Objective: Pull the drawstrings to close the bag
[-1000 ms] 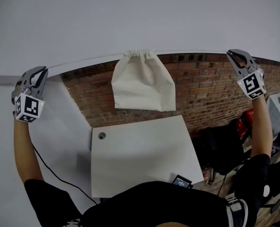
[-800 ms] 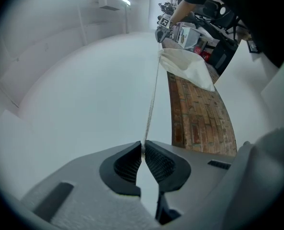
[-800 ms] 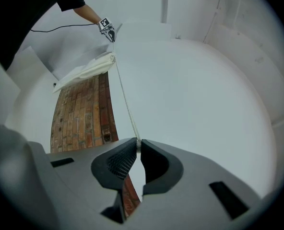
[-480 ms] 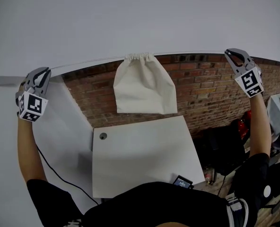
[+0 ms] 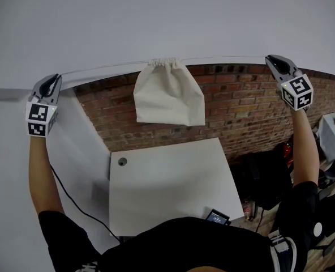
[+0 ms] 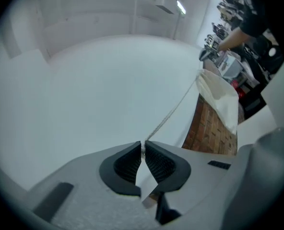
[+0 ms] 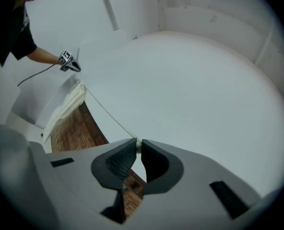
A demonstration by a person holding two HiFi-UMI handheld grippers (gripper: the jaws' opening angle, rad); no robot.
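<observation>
Cream cloth bag [image 5: 168, 93], mouth cinched, hanging midair from taut drawstrings [image 5: 102, 68]

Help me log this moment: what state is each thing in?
Bag: hanging in the air, mouth gathered shut.
Left string: stretched tight.
Right string: stretched tight.
Left tongs: shut on left string.
Right tongs: shut on right string.

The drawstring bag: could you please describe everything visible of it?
The cream cloth bag hangs in mid-air, its mouth gathered shut at the top, body flat and lightly creased. A thin drawstring runs taut from each side of the mouth to the left hand-held gripper and right hand-held gripper. Nothing else touches it.
</observation>
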